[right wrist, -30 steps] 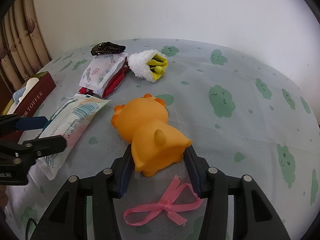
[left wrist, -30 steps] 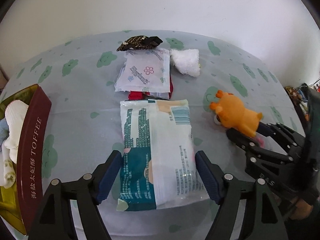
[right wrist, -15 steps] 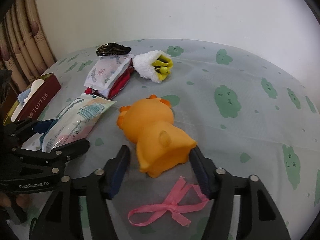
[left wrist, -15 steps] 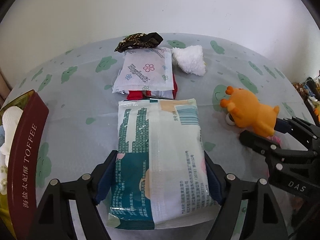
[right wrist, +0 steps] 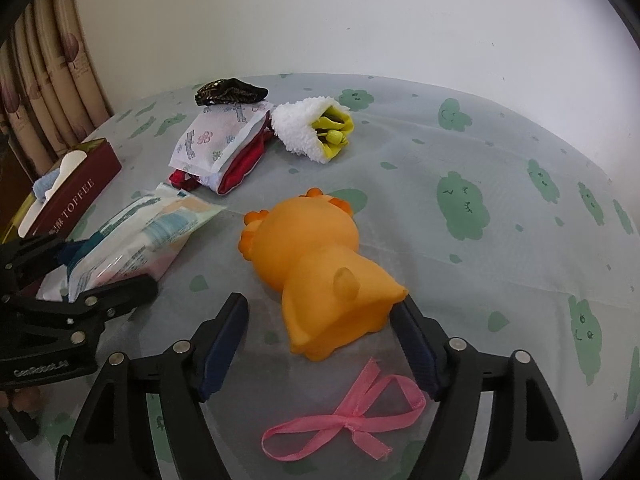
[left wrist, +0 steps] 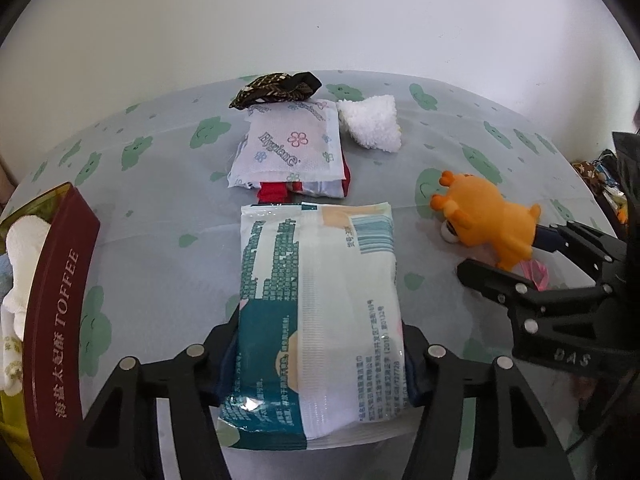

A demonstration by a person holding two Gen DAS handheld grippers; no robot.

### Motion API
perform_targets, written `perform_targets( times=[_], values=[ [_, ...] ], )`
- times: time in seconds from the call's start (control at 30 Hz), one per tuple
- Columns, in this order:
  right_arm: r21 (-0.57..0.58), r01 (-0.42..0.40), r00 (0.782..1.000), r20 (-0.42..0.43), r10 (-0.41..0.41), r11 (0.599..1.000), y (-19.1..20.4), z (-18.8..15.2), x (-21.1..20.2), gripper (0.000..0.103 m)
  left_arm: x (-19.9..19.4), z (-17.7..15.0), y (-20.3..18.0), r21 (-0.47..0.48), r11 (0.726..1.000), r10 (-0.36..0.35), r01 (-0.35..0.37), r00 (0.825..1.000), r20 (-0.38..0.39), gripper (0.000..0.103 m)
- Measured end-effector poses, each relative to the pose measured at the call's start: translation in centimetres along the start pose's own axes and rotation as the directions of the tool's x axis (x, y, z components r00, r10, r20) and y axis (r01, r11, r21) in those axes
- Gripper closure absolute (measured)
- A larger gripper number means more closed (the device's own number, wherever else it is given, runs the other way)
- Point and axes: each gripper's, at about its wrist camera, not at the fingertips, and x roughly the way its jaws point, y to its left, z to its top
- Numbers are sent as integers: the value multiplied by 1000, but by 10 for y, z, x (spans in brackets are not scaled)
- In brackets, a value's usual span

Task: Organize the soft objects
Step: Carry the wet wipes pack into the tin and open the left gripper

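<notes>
Left wrist view: left gripper (left wrist: 322, 350) clamped on tissue pack (left wrist: 318, 312), pads pressed against both sides, toffee tin (left wrist: 56, 320) to its left; right wrist view: right gripper (right wrist: 322, 346) stood released, orange toy (right wrist: 320, 276) lying between its fingers, pink ribbon (right wrist: 344, 420) beneath.

A pale grey tablecloth printed with green smiling clouds (right wrist: 464, 200) covered the table and lay in faint creases. Behind it rose a plain white wall (left wrist: 320, 20). At the left edge of the right wrist view hung beige pleated curtains with a dark red flower pattern (right wrist: 44, 80), reaching down behind the table's far left corner. At the right edge of the left wrist view, beyond the table, sat a blurred heap of multicoloured clutter (left wrist: 600, 176), too small to identify.
</notes>
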Motion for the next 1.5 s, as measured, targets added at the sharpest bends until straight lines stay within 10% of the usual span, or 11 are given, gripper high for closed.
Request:
perform_targets(
  times=[0.67, 1.5],
  values=[
    [-14, 0, 1000, -7, 0, 1000, 3, 0, 2, 27, -77, -7, 27, 26, 995, 90, -94, 988, 124, 41],
    [-14, -1, 1000, -7, 1, 1000, 3, 0, 2, 25, -111, -15, 198, -242, 908, 373, -343, 924, 87, 41]
  ],
)
